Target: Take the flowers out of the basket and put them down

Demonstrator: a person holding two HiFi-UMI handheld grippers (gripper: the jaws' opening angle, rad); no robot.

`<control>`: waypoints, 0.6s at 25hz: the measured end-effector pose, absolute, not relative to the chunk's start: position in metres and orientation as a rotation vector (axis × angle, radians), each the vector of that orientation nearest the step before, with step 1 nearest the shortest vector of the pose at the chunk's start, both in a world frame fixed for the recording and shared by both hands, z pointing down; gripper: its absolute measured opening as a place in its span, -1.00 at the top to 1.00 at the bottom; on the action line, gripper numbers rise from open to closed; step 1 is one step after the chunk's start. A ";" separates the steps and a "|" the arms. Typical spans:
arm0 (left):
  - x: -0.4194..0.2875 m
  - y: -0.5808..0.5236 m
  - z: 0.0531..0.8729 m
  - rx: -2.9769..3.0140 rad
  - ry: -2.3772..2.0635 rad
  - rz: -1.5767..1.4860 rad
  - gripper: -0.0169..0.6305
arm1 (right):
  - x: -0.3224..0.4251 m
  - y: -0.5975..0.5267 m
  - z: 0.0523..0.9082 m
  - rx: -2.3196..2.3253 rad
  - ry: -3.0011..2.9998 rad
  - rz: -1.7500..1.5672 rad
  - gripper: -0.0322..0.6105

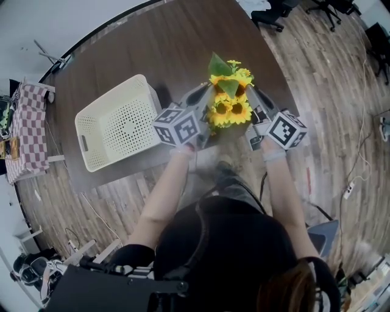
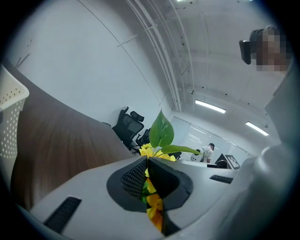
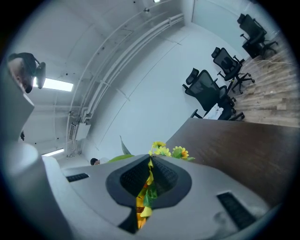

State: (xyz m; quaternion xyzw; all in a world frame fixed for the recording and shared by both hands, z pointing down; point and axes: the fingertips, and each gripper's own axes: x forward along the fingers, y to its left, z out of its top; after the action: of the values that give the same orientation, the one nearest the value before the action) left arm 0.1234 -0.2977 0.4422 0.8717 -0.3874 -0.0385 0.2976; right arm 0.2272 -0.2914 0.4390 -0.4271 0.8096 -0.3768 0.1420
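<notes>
So the basket [image 1: 116,122] is a cream plastic one with a holey bottom and slotted sides. It sits on the left part of the dark brown table [image 1: 152,49], and looking down into it I only see its own perforated floor. The flowers [image 1: 228,100] are out of it, off to its right near the table's near edge: a bunch of yellow sunflowers with a couple of big green leaves sticking up at the far side. They're pinched from both sides. The left gripper [image 2: 146,161] is clenched tight on them, with yellow petals and a bit of green squashed in the slit between its pads. The right gripper [image 3: 150,164] is doing the same, clamped on petals and leaves from the other side. The only print I can spot is the black-and-white square markers on the two cubes [image 1: 177,126], no words I can read. The stems are hidden under the blooms and the gripper bodies, so I can't tell whether the bunch touches the table or hangs above it. At the far left there's a pink-and-white checkered cloth [image 1: 27,131], cut off by the frame edge. Some black office chairs [image 1: 274,12] are on the wood floor [image 1: 341,103] at the far right, pretty small and partly cropped too.
</notes>
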 end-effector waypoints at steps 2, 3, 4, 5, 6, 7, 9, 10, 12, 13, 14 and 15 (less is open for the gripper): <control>0.124 -0.299 0.444 2.311 -1.029 -0.103 0.96 | 0.228 -0.292 0.442 -1.231 2.325 -1.101 0.89; 0.124 -0.299 0.445 2.310 -1.030 -0.102 0.96 | 0.227 -0.292 0.442 -1.227 2.322 -1.103 0.89; 0.124 -0.299 0.446 2.310 -1.030 -0.100 0.96 | 0.227 -0.293 0.443 -1.225 2.319 -1.106 0.89; 0.124 -0.300 0.447 2.309 -1.031 -0.096 0.96 | 0.227 -0.293 0.444 -1.225 2.316 -1.109 0.89; 0.125 -0.300 0.448 2.309 -1.033 -0.093 0.96 | 0.227 -0.293 0.445 -1.225 2.313 -1.112 0.89; 0.125 -0.301 0.448 2.308 -1.034 -0.090 0.96 | 0.228 -0.294 0.446 -1.225 2.310 -1.116 0.89; 0.127 -0.302 0.449 2.301 -1.034 -0.094 0.96 | 0.230 -0.295 0.448 -1.223 2.302 -1.122 0.89; 0.128 -0.303 0.450 2.297 -1.034 -0.098 0.96 | 0.232 -0.296 0.449 -1.222 2.300 -1.125 0.89; 0.132 -0.307 0.452 2.289 -1.035 -0.101 0.96 | 0.236 -0.300 0.451 -1.220 2.296 -1.131 0.89; 0.133 -0.308 0.452 2.288 -1.037 -0.100 0.96 | 0.238 -0.302 0.452 -1.219 2.295 -1.134 0.89; 0.134 -0.310 0.453 2.287 -1.040 -0.099 0.96 | 0.238 -0.304 0.453 -1.216 2.294 -1.136 0.89; 0.133 -0.312 0.454 2.287 -1.043 -0.098 0.96 | 0.238 -0.306 0.453 -1.214 2.294 -1.138 0.89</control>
State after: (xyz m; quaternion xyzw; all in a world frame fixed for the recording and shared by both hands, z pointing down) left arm 0.1330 -0.3120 0.4539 0.8650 -0.3944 -0.0372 0.3079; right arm 0.2379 -0.3056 0.4535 -0.4233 0.7999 -0.3969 0.1530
